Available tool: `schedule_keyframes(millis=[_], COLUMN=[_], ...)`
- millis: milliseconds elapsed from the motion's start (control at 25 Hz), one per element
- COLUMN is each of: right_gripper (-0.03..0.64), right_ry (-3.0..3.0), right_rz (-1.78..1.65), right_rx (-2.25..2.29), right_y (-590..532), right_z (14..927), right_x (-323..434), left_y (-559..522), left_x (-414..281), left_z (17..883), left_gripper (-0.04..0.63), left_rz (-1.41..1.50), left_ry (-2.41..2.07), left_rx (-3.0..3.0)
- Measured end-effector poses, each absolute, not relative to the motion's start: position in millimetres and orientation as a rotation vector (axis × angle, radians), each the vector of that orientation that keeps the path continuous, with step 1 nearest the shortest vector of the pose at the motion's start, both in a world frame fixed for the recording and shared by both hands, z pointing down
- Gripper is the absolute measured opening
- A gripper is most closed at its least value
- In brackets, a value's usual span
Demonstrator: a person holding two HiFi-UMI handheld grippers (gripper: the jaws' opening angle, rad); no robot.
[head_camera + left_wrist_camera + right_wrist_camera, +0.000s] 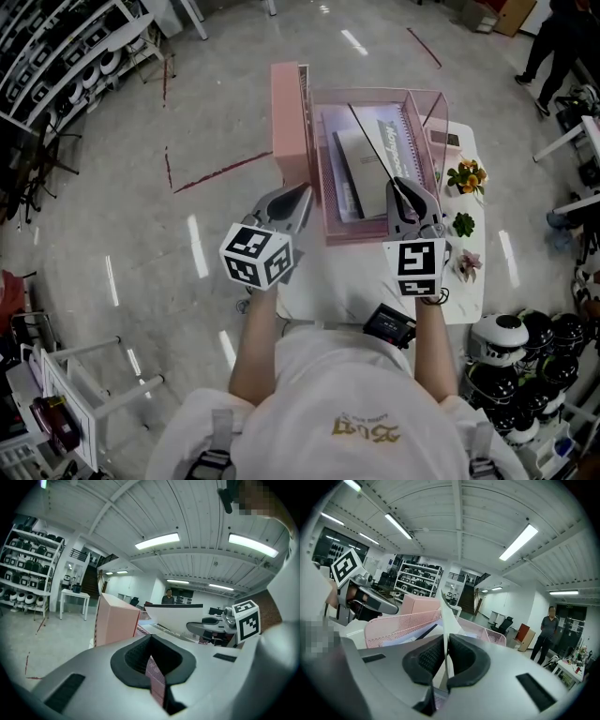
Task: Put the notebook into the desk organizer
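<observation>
A pink mesh desk organizer (357, 232) stands on the white table (347, 291), with books lying flat inside it. My right gripper (401, 185) is shut on a thin white notebook (375, 141) and holds it upright, edge-on, over the organizer's right half. In the right gripper view the notebook (446, 616) rises from between the pads, with the organizer (393, 625) behind it. My left gripper (302, 192) is at the organizer's front left corner. In the left gripper view a strip of pink mesh wall (154, 677) is pinched between the jaws.
A tall pink box (289, 122) stands against the organizer's left side. Small potted flowers (467, 175) line the table's right edge, and a black device (389, 325) lies at its front. Helmets (525, 337) sit on the floor at right. A person (546, 627) stands far off.
</observation>
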State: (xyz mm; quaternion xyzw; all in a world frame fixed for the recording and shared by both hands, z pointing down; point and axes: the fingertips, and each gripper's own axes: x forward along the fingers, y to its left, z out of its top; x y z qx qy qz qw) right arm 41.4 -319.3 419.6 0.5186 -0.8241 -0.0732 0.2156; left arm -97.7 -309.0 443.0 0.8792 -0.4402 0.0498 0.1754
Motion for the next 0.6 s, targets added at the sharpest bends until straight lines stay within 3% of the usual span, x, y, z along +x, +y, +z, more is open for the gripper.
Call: schedule_keyframes(millis=[600], right_gripper=[0.081], right_ry=[-2.278], right_rz=[0.007], right_rx=[1.115], right_y=[-322.3], right_z=[459.6], right_x=[17.7], left_y=[-313.5], left_x=[-100.8], left_z=[453.8], left_gripper=[0.015], left_rz=[0.155], left_ry=[-1.249], left_rx=[2.467])
